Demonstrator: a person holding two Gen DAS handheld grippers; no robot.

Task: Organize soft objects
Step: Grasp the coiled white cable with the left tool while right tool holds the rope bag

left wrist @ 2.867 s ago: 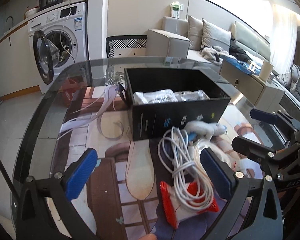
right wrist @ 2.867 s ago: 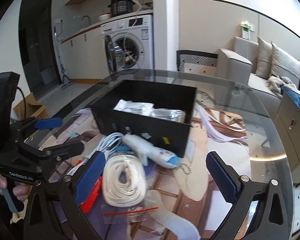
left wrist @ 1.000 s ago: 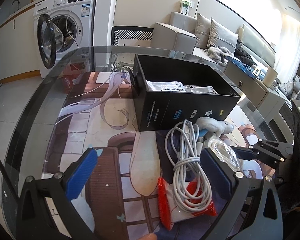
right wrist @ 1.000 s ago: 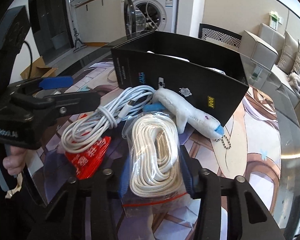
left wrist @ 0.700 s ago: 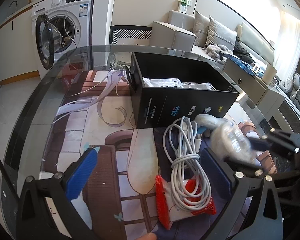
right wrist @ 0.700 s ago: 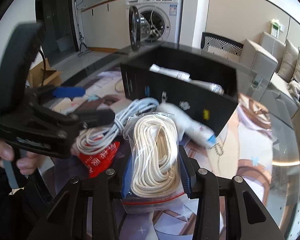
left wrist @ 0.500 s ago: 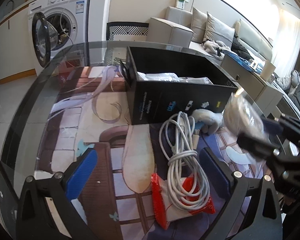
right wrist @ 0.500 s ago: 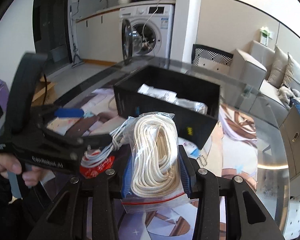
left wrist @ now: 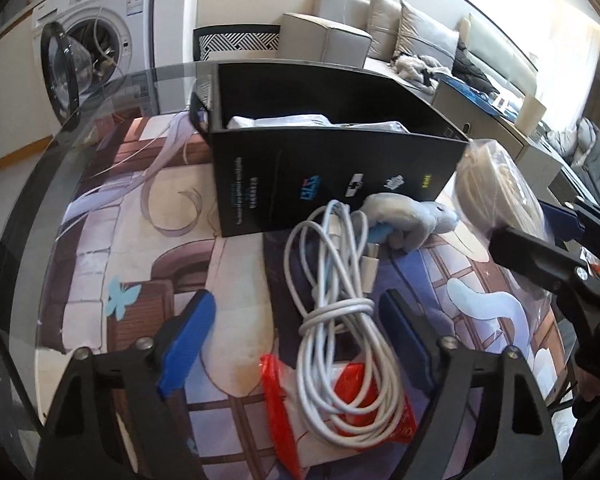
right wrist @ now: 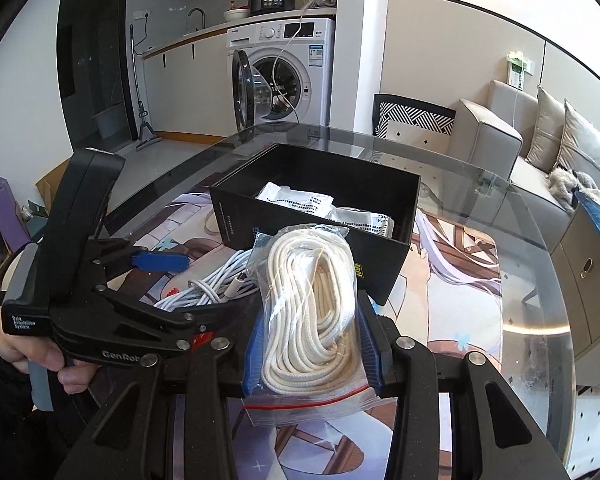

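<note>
My right gripper [right wrist: 311, 346] is shut on a clear zip bag of white rope [right wrist: 314, 304] and holds it above the table, in front of the open black box [right wrist: 384, 268]. The bag also shows at the right of the left wrist view [left wrist: 500, 196]. The black box [left wrist: 332, 176] holds white packets [right wrist: 296, 200]. My left gripper [left wrist: 296, 332] is open and empty, low over a coiled white cable [left wrist: 340, 304] that lies on a red packet [left wrist: 356, 412]. A small grey plush [left wrist: 412, 216] lies against the box front.
The round glass table [right wrist: 520, 240] has a printed mat under it. A washing machine [right wrist: 284, 68] with its door open stands behind. A sofa [right wrist: 540, 140] and a low cabinet [right wrist: 588, 268] are to the right.
My right gripper closed on the rope bag and lifted it off the table, up toward the box. My left gripper stayed open and shifted slightly over the cable.
</note>
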